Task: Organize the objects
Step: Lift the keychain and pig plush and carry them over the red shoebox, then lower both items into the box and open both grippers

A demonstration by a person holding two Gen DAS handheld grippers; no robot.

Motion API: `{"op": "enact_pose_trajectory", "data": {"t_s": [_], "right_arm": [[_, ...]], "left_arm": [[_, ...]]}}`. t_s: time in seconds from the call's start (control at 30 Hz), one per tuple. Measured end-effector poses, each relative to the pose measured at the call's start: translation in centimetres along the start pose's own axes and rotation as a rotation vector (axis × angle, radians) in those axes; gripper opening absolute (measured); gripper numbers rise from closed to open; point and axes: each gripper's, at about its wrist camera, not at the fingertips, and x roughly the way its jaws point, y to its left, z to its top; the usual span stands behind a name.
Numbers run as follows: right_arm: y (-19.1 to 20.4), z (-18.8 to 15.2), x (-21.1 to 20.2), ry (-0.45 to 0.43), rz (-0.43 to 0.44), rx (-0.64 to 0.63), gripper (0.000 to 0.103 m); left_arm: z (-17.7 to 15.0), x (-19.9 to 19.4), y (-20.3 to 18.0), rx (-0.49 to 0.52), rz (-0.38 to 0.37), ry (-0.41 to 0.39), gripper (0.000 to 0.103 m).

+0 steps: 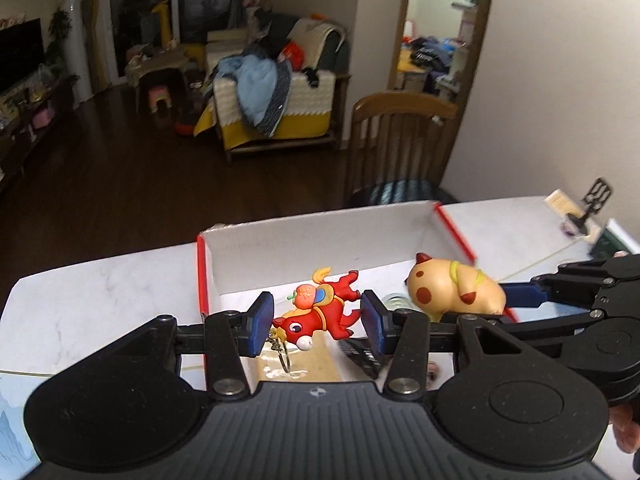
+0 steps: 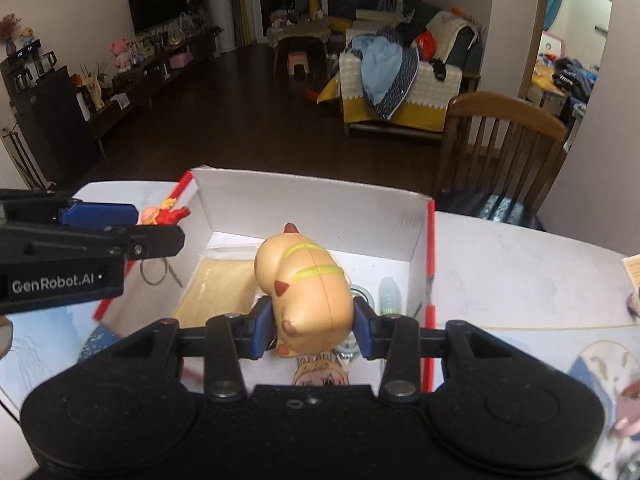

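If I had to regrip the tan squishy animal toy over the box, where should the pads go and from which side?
Keep to the tan toy's rounded flanks, pads across the body's middle, coming from the near side above the white box. That is how the right gripper holds it now. The flanks look broad and even, while the small ears and feet probably offer little for the pads.

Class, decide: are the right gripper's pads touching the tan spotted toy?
Touching. The right wrist view shows the right gripper with both blue pads pressed against the tan spotted toy, no gap either side.
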Motion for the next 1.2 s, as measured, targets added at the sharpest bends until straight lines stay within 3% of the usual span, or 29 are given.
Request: {"op": "enact_pose_trajectory", "data": {"t_s": [0.3,0.47,0.77,0.97,1.1,1.2], "right_arm": [[0.2,0.7,6.4,0.097,-0.033,-0.075,0.041],[0.4,0.8,8.9,0.129,-0.060,-0.102,0.041],[0.6,0.7,11.3,0.186,-0.063,-0.154,0.041],[0.4,0.7,12.1,0.205,-0.065,-0.161,0.042],[0.5,0.5,11.8,0.193,-0.071,-0.175,0.049],[0.3,0.6,11.2,0.179,-0.066,-0.172,0.053]], "left_arm": [[0.0,5.6,0.6,0.043,0.057,0.114,0.046],[-0.6,7.5,0.5,0.051,0.052,0.160,0.046],[-2.1,9.9,0.3,0.098,0.031,0.227,0.046],[-2.2,10.2,0.7,0.066,0.011,0.244,0.047],[-2.4,9.9,0.8,0.059,0.003,0.241,0.047],[-2.2,9.7,0.9,0.042,-0.012,0.236,0.052]]}}
